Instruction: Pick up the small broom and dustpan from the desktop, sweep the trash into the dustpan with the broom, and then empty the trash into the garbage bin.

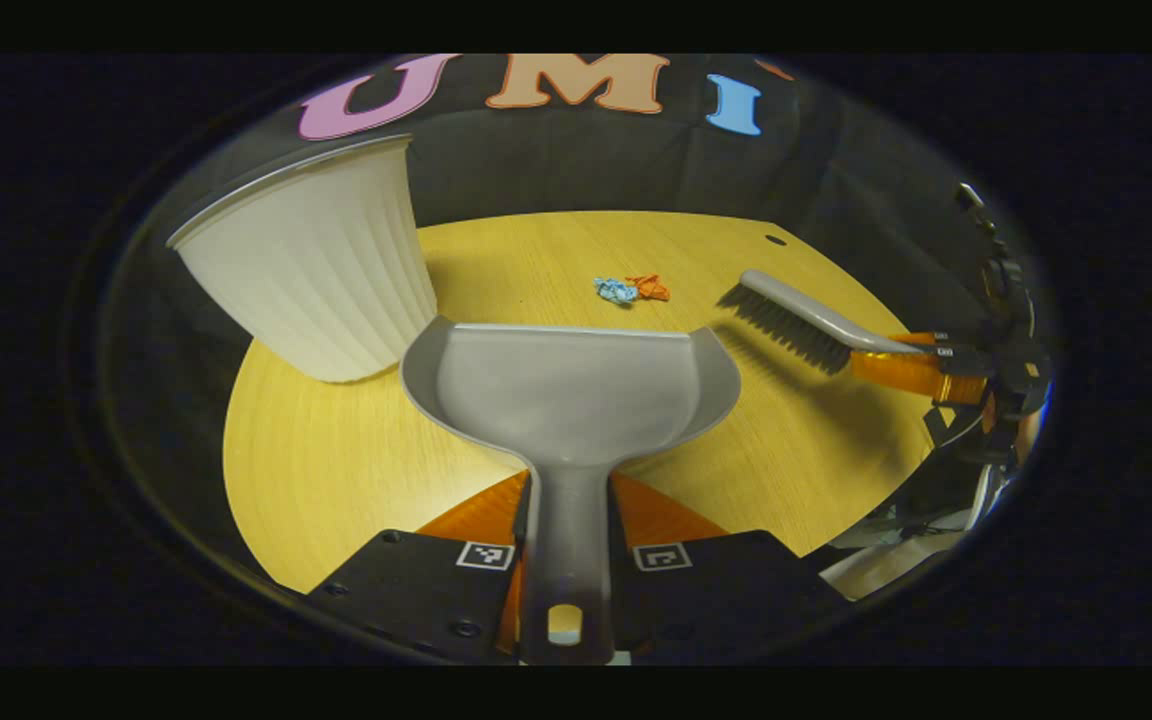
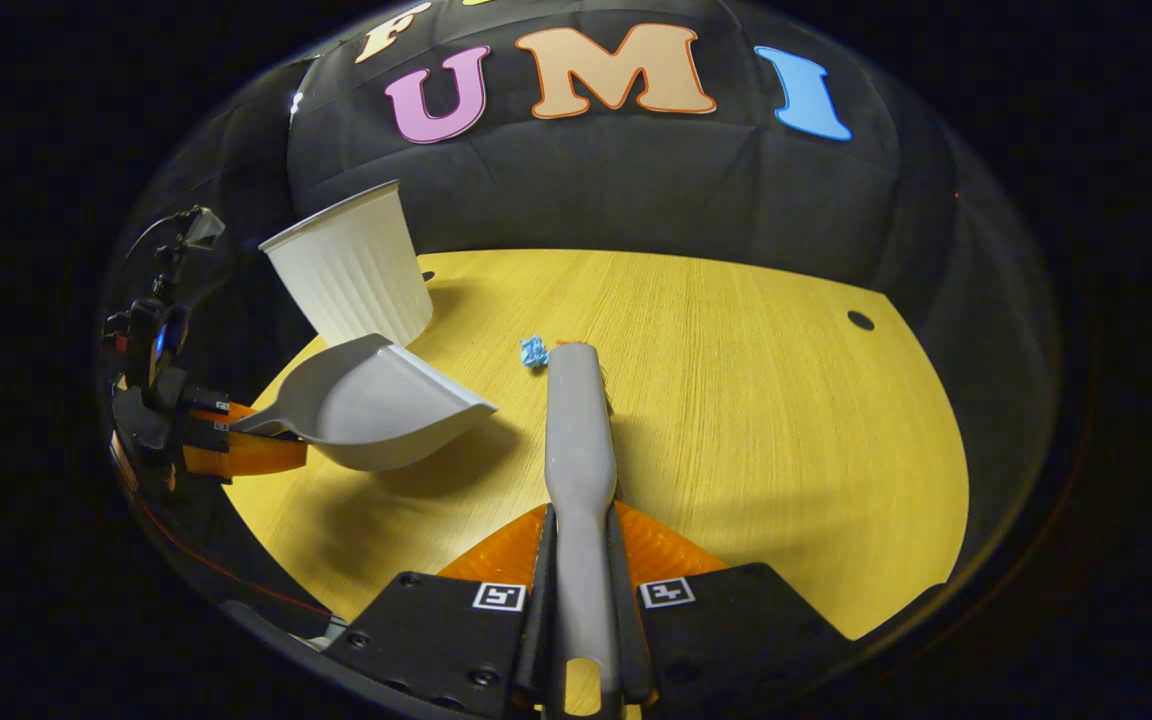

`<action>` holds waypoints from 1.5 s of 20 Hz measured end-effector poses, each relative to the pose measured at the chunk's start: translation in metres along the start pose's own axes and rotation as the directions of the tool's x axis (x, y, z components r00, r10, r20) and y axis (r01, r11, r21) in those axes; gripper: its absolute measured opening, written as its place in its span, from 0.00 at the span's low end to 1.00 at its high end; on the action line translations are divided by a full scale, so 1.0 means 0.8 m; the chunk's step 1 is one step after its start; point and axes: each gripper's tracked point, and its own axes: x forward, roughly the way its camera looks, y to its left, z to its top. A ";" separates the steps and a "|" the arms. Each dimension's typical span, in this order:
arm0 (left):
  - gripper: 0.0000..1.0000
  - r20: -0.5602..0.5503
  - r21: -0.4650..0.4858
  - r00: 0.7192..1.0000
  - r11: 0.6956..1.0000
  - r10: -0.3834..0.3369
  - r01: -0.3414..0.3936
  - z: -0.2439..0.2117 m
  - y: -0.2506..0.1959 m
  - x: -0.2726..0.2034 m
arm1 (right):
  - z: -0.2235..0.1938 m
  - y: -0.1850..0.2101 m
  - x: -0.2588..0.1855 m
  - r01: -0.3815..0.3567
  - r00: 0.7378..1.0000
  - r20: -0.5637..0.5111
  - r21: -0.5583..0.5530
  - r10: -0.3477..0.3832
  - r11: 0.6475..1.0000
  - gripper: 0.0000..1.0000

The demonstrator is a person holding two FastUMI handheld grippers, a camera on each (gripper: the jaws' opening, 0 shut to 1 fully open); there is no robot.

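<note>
Orange scrap (image 2: pixel 568 343): in the right gripper view almost wholly hidden behind the broom (image 2: pixel 578 430) head; a sliver shows beside the blue scrap (image 2: pixel 534 351). Broom bristles: hidden under the broom's back in that view. Garbage bin (image 1: pixel 321 265): interior unseen in both views; base partly covered by the dustpan (image 1: pixel 571 395) in the left gripper view. Counter (image 1: pixel 356 470): near edge hidden by the tongs (image 1: pixel 566 560) in the left gripper view. Scraps' material: too small to tell. Far tongs (image 1: pixel 921 370): fingertips hidden by the broom handle.
</note>
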 end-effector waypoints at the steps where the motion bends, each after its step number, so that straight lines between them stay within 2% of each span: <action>1: 0.27 -0.005 0.033 1.000 0.999 -0.006 0.007 0.007 0.008 0.003 | 0.017 -0.007 0.011 0.010 1.000 0.002 -0.009 -0.010 1.000 0.26; 5: 0.29 -0.032 0.168 0.999 0.985 -0.039 0.044 0.026 0.026 0.022 | 0.053 -0.035 0.080 0.073 0.997 -0.030 -0.081 -0.075 0.994 0.26; 10: 0.29 -0.088 0.215 0.990 0.968 -0.112 0.129 0.033 0.034 0.050 | 0.074 -0.037 0.151 0.103 0.992 -0.048 -0.181 -0.114 0.978 0.26; 11: 0.27 -0.095 0.224 0.988 0.965 -0.120 0.139 0.035 0.035 0.051 | 0.074 -0.037 0.162 0.103 0.992 -0.055 -0.203 -0.117 0.974 0.26; 13: 0.29 -0.090 0.236 0.986 0.959 -0.143 0.160 0.038 0.033 0.062 | 0.069 -0.037 0.186 0.094 0.991 -0.071 -0.238 -0.113 0.967 0.26; 16: 0.30 -0.098 0.243 0.982 0.953 -0.159 0.178 0.039 0.036 0.072 | 0.071 -0.019 0.205 0.047 0.994 -0.081 -0.266 -0.071 0.963 0.26; 18: 0.27 -0.101 0.251 0.982 0.951 -0.161 0.182 0.041 0.034 0.072 | 0.072 -0.002 0.209 0.002 0.995 -0.096 -0.325 -0.035 0.946 0.26; 19: 0.29 -0.106 0.255 0.982 0.950 -0.159 0.181 0.041 0.033 0.071 | 0.072 0.008 0.206 -0.026 0.994 -0.108 -0.360 -0.014 0.932 0.22; 21: 0.29 -0.109 0.273 0.983 0.946 -0.149 0.174 0.038 0.036 0.072 | 0.067 0.032 0.187 -0.095 0.989 -0.141 -0.414 0.040 0.905 0.29; 22: 0.30 -0.114 0.283 0.983 0.944 -0.141 0.169 0.034 0.039 0.073 | 0.064 0.048 0.177 -0.132 0.985 -0.156 -0.429 0.070 0.894 0.22; 23: 0.31 -0.121 0.292 0.984 0.942 -0.133 0.164 0.031 0.039 0.074 | 0.060 0.064 0.170 -0.160 0.982 -0.166 -0.443 0.094 0.882 0.26; 25: 0.31 -0.130 0.303 0.985 0.941 -0.117 0.152 0.029 0.042 0.078 | 0.059 0.084 0.152 -0.203 0.974 -0.188 -0.463 0.128 0.863 0.26; 29: 0.27 -0.123 0.276 0.985 0.950 -0.118 0.148 0.024 0.041 0.084 | 0.061 0.108 0.120 -0.271 0.959 -0.207 -0.455 0.195 0.848 0.24; 30: 0.27 -0.122 0.269 0.985 0.952 -0.119 0.148 0.022 0.040 0.085 | 0.058 0.117 0.117 -0.292 0.952 -0.216 -0.449 0.215 0.844 0.26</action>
